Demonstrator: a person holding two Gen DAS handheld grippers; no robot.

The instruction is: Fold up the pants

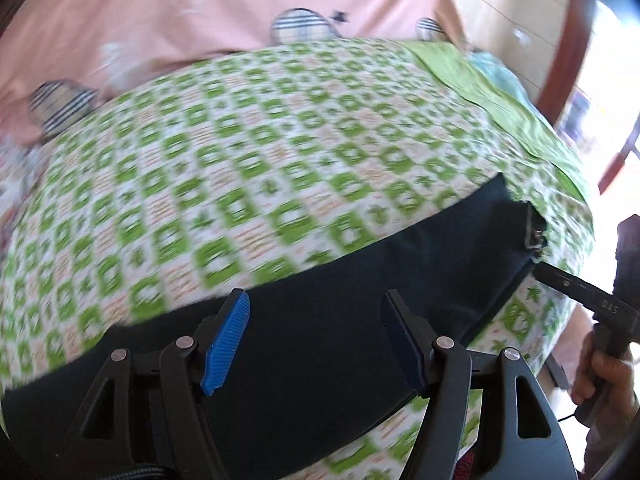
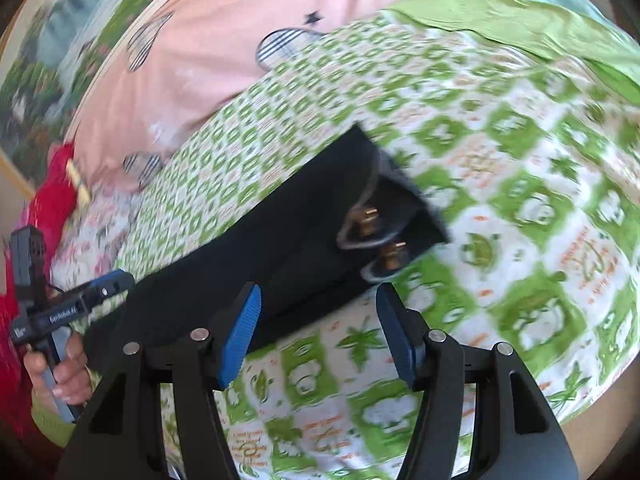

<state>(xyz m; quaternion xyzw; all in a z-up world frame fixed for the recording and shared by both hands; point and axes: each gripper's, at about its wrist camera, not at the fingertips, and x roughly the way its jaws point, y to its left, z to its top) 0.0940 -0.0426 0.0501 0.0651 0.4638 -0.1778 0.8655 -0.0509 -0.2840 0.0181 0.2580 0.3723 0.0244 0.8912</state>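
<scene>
Dark navy pants [image 1: 360, 280] lie in a long band on a bed sheet [image 1: 240, 160] printed with green and white squares. The waist end, with two brass buttons [image 2: 368, 216], shows in the right wrist view on the pants [image 2: 280, 240]. My left gripper [image 1: 316, 320] hovers open over the middle of the band, with cloth beneath its blue pads but none pinched. My right gripper [image 2: 318, 308] stands open at the near edge by the waist, its pads holding nothing. A hand [image 2: 60, 372] holds the left tool at the far left.
A pink cover [image 1: 180, 20] with striped balls lies beyond the sheet. A plain green cloth [image 2: 520, 28] covers the far right corner and a red cloth [image 2: 56, 208] sits at the left. The bed edge drops off at the right near a wooden door frame [image 1: 568, 48].
</scene>
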